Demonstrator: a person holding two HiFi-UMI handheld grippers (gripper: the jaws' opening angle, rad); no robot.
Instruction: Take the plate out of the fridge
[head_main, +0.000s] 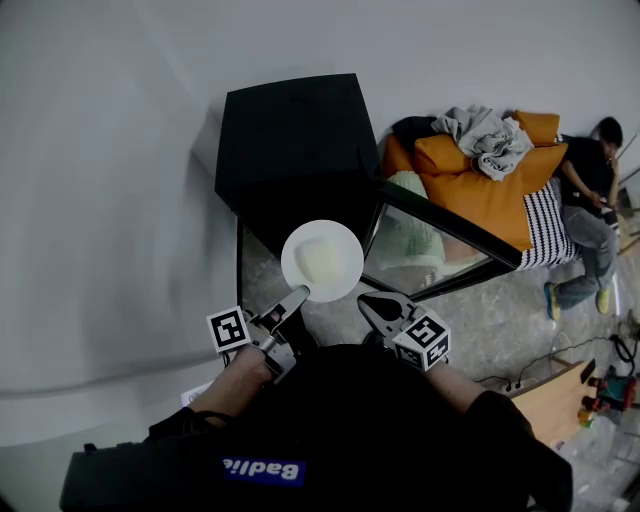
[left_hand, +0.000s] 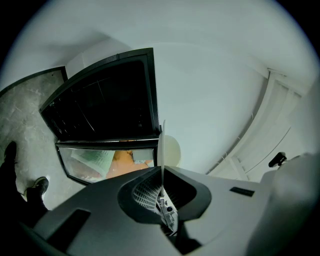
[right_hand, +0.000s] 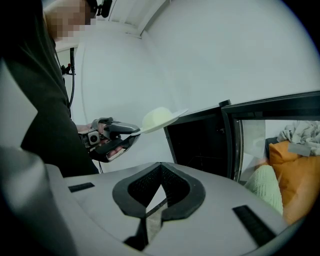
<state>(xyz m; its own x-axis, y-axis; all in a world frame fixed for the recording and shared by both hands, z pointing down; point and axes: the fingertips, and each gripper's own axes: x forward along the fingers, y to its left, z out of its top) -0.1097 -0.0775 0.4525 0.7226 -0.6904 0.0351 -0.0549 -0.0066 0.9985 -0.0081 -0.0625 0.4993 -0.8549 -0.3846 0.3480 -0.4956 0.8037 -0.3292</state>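
Observation:
A white plate (head_main: 322, 260) with a pale lump of food on it hangs in the air in front of the black fridge (head_main: 290, 150). My left gripper (head_main: 297, 293) is shut on the plate's near rim. In the left gripper view the plate (left_hand: 161, 150) shows edge-on, pinched between the jaws of the left gripper (left_hand: 161, 182). The fridge's glass door (head_main: 430, 240) stands open to the right. My right gripper (head_main: 378, 303) sits just right of the plate, apart from it, shut on nothing. The right gripper view shows the plate (right_hand: 160, 119) held level by the left gripper (right_hand: 132, 131), beyond the right gripper (right_hand: 161, 167).
An orange sofa (head_main: 490, 170) with a heap of clothes stands behind the open door. A person (head_main: 590, 190) sits at the far right. A wooden table corner (head_main: 550, 400) and cables lie at the lower right. A white wall (head_main: 100, 200) fills the left.

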